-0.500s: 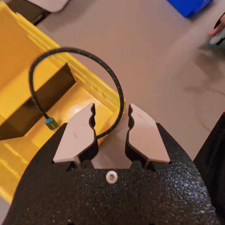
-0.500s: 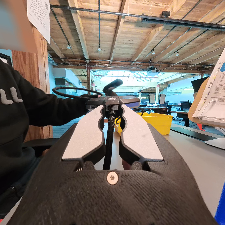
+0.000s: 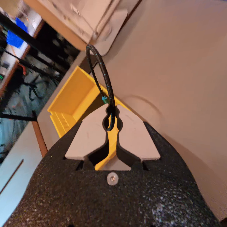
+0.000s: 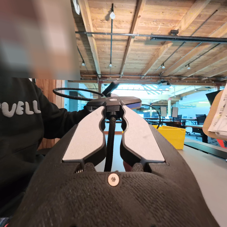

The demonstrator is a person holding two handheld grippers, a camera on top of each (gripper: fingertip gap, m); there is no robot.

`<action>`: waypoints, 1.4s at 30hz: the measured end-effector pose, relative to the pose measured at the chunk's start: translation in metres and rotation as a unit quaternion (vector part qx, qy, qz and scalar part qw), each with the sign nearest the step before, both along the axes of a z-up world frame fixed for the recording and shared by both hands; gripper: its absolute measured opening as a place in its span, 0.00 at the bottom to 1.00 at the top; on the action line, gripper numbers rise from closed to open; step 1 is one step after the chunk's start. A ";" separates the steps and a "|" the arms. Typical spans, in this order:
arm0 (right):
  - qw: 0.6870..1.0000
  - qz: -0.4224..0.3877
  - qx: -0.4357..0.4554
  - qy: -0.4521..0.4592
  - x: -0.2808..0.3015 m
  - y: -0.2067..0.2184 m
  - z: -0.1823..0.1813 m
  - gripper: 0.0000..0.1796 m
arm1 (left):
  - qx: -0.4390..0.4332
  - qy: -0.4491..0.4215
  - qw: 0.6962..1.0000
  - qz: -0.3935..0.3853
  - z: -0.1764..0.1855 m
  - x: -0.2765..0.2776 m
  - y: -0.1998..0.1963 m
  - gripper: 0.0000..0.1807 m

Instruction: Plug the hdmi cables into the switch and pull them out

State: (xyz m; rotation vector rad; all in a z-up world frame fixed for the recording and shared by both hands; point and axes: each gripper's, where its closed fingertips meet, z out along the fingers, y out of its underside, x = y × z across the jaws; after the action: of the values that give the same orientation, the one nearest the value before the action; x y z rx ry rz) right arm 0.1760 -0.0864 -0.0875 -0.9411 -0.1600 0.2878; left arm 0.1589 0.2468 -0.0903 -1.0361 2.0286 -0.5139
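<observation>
Left gripper (image 3: 112, 108) pinched on thin braided cable (image 3: 105, 78), loop arching over yellow bin (image 3: 73, 93) on worktop (image 3: 172, 73), right gripper (image 4: 113, 108) clamped on HDMI plug (image 4: 113, 108), plug seated in switch (image 4: 122, 100), held above worktop

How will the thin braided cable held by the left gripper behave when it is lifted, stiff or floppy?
The thin braided cable probably is springy, not limp: it holds a round loop above the left gripper. It looks light. The free end with the green plug may swing, since it hangs unsupported.
</observation>
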 end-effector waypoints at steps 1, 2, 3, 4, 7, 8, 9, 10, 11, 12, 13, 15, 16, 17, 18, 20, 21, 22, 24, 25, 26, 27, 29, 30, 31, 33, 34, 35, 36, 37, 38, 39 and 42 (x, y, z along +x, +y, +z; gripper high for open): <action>1.000 0.006 0.005 0.000 -0.001 -0.002 0.001 0.12 | 0.005 -0.026 1.000 -0.011 0.013 0.000 -0.008 0.03; 1.000 0.008 0.009 -0.002 -0.002 -0.003 0.002 0.12 | 0.018 -0.057 0.998 -0.027 0.026 0.000 -0.017 0.03; 1.000 0.009 0.013 -0.003 -0.002 -0.004 0.003 0.12 | 0.029 -0.084 0.995 -0.050 0.036 0.000 -0.030 0.03; 1.000 0.009 0.017 -0.004 -0.002 -0.006 0.004 0.13 | 0.025 -0.109 0.991 -0.074 0.045 -0.001 -0.045 0.03; 0.999 0.004 0.032 -0.004 0.000 -0.013 0.007 0.12 | -0.122 -0.175 0.966 -0.148 0.070 -0.010 -0.103 0.04; 0.999 0.002 0.037 -0.005 0.001 -0.017 0.008 0.13 | -0.201 -0.184 0.949 -0.159 0.077 -0.013 -0.118 0.03; 0.999 -0.002 0.044 -0.007 0.002 -0.022 0.010 0.12 | -0.279 -0.186 0.928 -0.166 0.082 -0.016 -0.129 0.03; 0.999 -0.004 0.050 -0.007 0.002 -0.027 0.011 0.12 | -0.352 -0.183 0.902 -0.167 0.084 -0.017 -0.138 0.04; 0.998 -0.004 0.056 -0.008 0.003 -0.032 0.012 0.12 | -0.420 -0.178 0.875 -0.163 0.082 -0.017 -0.144 0.04; 0.998 -0.005 0.061 -0.008 0.004 -0.038 0.013 0.12 | -0.480 -0.168 0.847 -0.156 0.075 -0.016 -0.149 0.03; 0.998 -0.011 0.067 -0.007 0.006 -0.043 0.014 0.12 | -0.532 -0.155 0.820 -0.141 0.063 -0.013 -0.152 0.03; 0.997 -0.027 0.077 -0.001 0.012 -0.052 0.016 0.12 | -0.622 -0.130 0.766 -0.095 0.032 -0.005 -0.153 0.03; 0.996 -0.034 0.079 0.003 0.014 -0.055 0.016 0.12 | -0.650 -0.118 0.747 -0.072 0.014 -0.002 -0.152 0.03; 0.996 -0.041 0.080 0.004 0.016 -0.058 0.016 0.12 | -0.665 -0.113 0.737 -0.043 -0.006 0.001 -0.149 0.03; 0.996 -0.047 0.082 0.005 0.018 -0.060 0.016 0.12 | -0.669 -0.110 0.735 -0.016 -0.025 0.002 -0.144 0.03; 0.996 -0.050 0.078 0.005 0.019 -0.061 0.016 0.12 | -0.683 -0.129 0.719 0.000 -0.040 -0.002 -0.134 0.04; 0.996 -0.050 0.076 0.004 0.018 -0.060 0.016 0.12 | -0.687 -0.135 0.713 0.012 -0.043 -0.005 -0.126 0.04; 0.996 -0.049 0.074 0.001 0.017 -0.059 0.016 0.12 | -0.675 -0.133 0.725 0.029 -0.049 -0.008 -0.119 0.03; 0.996 -0.047 0.070 -0.001 0.017 -0.057 0.015 0.12 | -0.628 -0.127 0.767 0.047 -0.062 -0.016 -0.110 0.04; 0.997 -0.046 0.067 -0.001 0.017 -0.056 0.015 0.12 | -0.611 -0.123 0.781 0.049 -0.065 -0.020 -0.108 0.04; 0.997 -0.047 0.066 -0.003 0.017 -0.055 0.015 0.13 | -0.596 -0.117 0.793 0.046 -0.069 -0.025 -0.108 0.04; 0.997 -0.047 0.065 -0.003 0.017 -0.055 0.015 0.13 | -0.579 -0.109 0.807 0.045 -0.074 -0.028 -0.108 0.04; 0.997 -0.048 0.063 -0.002 0.018 -0.055 0.015 0.13 | -0.539 -0.089 0.837 0.047 -0.087 -0.034 -0.108 0.04; 0.997 -0.050 0.063 -0.002 0.018 -0.055 0.014 0.13 | -0.520 -0.077 0.850 0.047 -0.094 -0.037 -0.108 0.04; 0.997 -0.051 0.063 -0.002 0.018 -0.055 0.014 0.13 | -0.505 -0.068 0.859 0.047 -0.101 -0.039 -0.108 0.04; 0.997 -0.049 0.064 -0.001 0.018 -0.055 0.014 0.13 | -0.487 -0.056 0.870 0.049 -0.109 -0.041 -0.108 0.04; 0.997 -0.048 0.065 0.000 0.018 -0.055 0.014 0.13 | -0.475 -0.048 0.878 0.049 -0.112 -0.042 -0.109 0.04; 0.997 -0.049 0.064 0.000 0.018 -0.055 0.014 0.13 | -0.456 -0.042 0.888 0.048 -0.115 -0.043 -0.109 0.04; 0.997 -0.049 0.063 0.000 0.018 -0.055 0.014 0.13 | -0.435 -0.037 0.898 0.050 -0.119 -0.044 -0.109 0.04; 0.997 -0.048 0.061 0.000 0.018 -0.054 0.014 0.13 | -0.413 -0.032 0.909 0.055 -0.123 -0.045 -0.107 0.04; 0.997 -0.048 0.059 -0.001 0.017 -0.053 0.013 0.13 | -0.394 -0.027 0.917 0.058 -0.126 -0.045 -0.106 0.04; 0.997 -0.048 0.057 -0.002 0.017 -0.052 0.013 0.13 | -0.379 -0.023 0.923 0.059 -0.128 -0.046 -0.104 0.04; 0.998 -0.049 0.050 -0.003 0.017 -0.050 0.012 0.13 | -0.351 -0.011 0.934 0.071 -0.135 -0.048 -0.100 0.04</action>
State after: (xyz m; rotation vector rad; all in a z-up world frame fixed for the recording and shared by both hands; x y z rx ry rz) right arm 0.1930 -0.1368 -0.0759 -0.8484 -0.1313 0.1844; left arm 0.1111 0.1472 -0.2252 -1.5643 1.7502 -1.2170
